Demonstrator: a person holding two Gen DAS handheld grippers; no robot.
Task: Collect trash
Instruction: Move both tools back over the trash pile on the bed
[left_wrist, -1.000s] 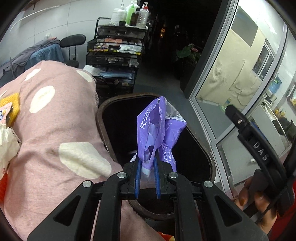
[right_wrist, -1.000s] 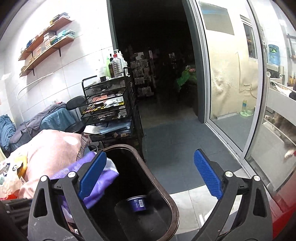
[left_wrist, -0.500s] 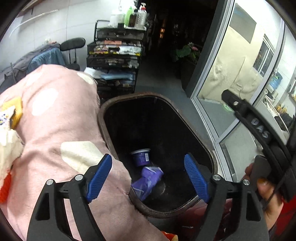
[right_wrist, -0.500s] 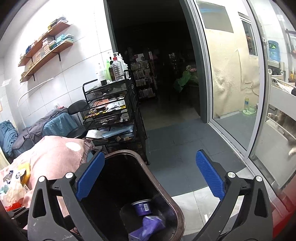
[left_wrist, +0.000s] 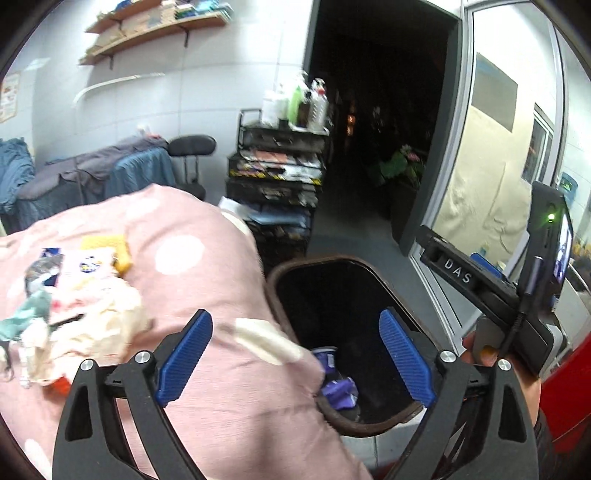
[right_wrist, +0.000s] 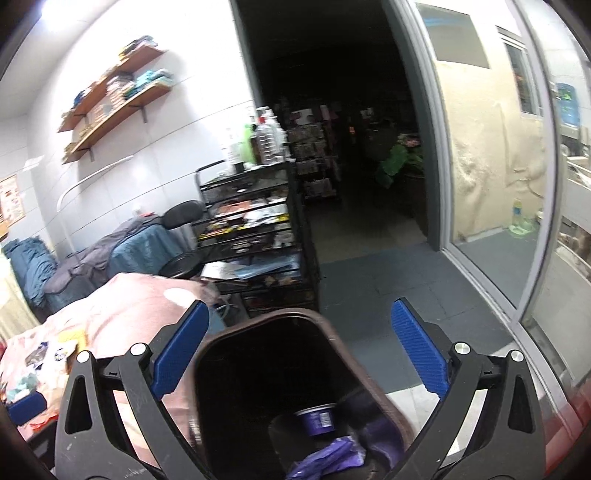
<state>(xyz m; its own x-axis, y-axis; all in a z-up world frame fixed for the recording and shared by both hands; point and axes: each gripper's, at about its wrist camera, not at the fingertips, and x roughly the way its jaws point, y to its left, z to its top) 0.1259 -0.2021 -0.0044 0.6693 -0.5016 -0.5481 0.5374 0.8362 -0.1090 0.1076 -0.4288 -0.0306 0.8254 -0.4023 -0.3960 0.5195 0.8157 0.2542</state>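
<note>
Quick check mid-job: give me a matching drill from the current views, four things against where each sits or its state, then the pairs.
Things:
1. purple wrapper
2. yellow sponge
3. bottles
4. left gripper

Places or states:
A. on top of the black wire cart
B. open, holding nothing
C. at the bottom of the trash bin, beside the purple cup
D. on the pink spotted blanket, among the litter

Pairs: 1-C, 2-D, 3-A, 4-B
</note>
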